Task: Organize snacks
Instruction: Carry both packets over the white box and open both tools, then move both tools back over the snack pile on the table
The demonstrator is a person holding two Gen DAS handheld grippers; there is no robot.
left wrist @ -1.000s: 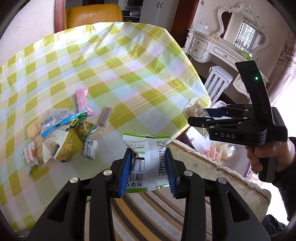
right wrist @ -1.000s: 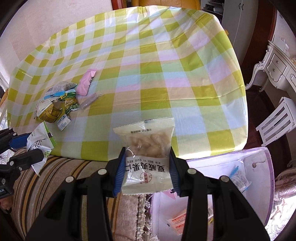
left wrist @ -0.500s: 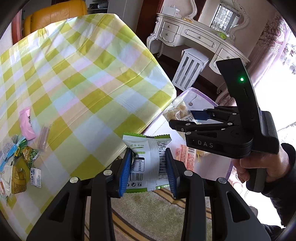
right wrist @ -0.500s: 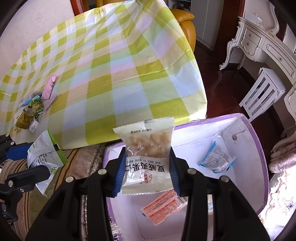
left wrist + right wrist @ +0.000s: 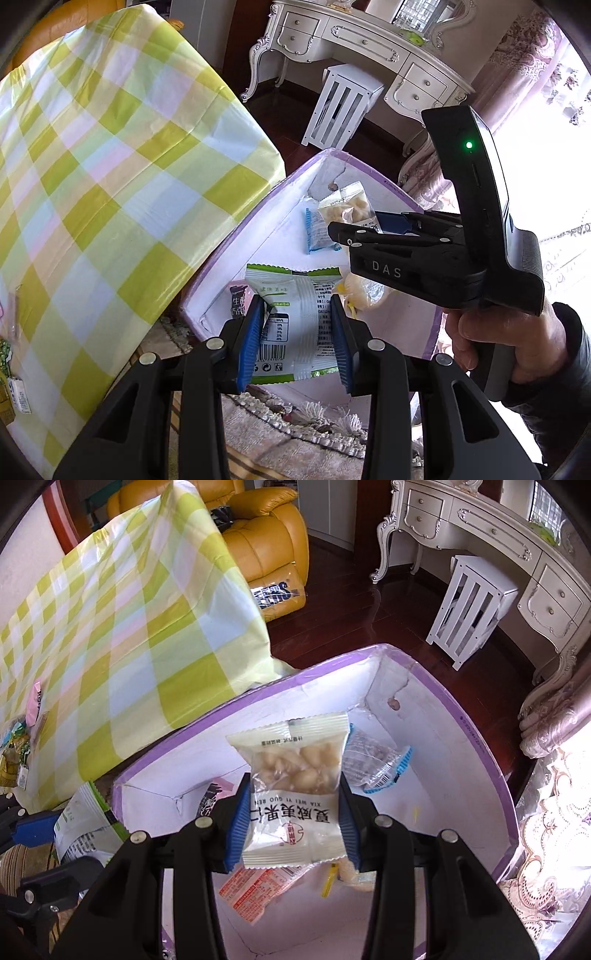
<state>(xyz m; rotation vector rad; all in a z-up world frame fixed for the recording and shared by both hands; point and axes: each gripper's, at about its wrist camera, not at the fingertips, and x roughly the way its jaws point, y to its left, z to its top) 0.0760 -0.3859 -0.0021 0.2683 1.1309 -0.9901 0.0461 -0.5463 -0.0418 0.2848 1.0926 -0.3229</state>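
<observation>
My left gripper (image 5: pixel 297 339) is shut on a green-and-white snack packet (image 5: pixel 295 314) and holds it above the near edge of a purple-rimmed white box (image 5: pixel 258 206). My right gripper (image 5: pixel 293 819) is shut on a clear packet of pale nuts (image 5: pixel 295 786) and holds it over the middle of the box (image 5: pixel 476 746). The right gripper also shows in the left wrist view (image 5: pixel 343 230), over the box. In the box lie a blue-edged packet (image 5: pixel 380 764), an orange-red packet (image 5: pixel 255 890) and a dark packet (image 5: pixel 237 301).
The table with the green-checked cloth (image 5: pixel 92 184) stands left of the box, with several snacks at its left edge (image 5: pixel 18 753). A white stool (image 5: pixel 472 613), a white dresser (image 5: pixel 369 48) and a yellow armchair (image 5: pixel 266 542) stand beyond. A striped cushion (image 5: pixel 258 443) lies below.
Both grippers swung right from the table to above the box, each still holding its packet. The box interior has come into full view.
</observation>
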